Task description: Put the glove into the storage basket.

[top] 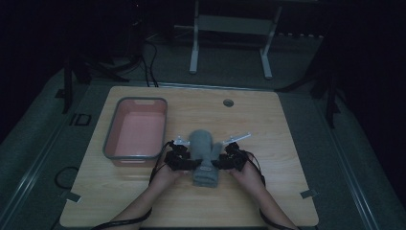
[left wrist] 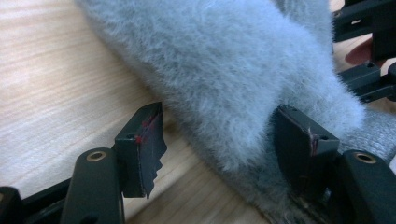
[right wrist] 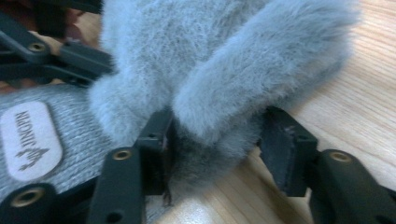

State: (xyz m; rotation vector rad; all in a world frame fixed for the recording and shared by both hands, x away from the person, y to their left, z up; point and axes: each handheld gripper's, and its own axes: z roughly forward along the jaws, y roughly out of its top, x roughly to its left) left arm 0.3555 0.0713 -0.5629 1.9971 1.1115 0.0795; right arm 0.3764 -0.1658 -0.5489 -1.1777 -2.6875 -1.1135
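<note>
The grey mitten (left wrist: 233,70) is fuzzy, long-piled fleece, and its cuff (right wrist: 70,140) is a flatter ribbed knit bearing a smooth pale patch (right wrist: 30,140). The worktop (top: 268,120) is light wood-grain laminate with a matt finish. Each claw looks like matt black plastic with brass-coloured rivets. The pink bin (top: 136,132) looks like smooth plastic with a grey rim.

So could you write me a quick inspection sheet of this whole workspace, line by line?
Surface: wooden table, one small round hole near the far edge.
Job's things: grey fluffy mitten lying flat, knit cuff toward the person.
Clutter: pink bin, nothing seen inside.
Grippers: left gripper and right gripper flank the mitten, jaws around its fur; full grip cannot be told.
Cables: black cable trailing from the grippers.
Surroundings: dark room, grey frame behind.
</note>
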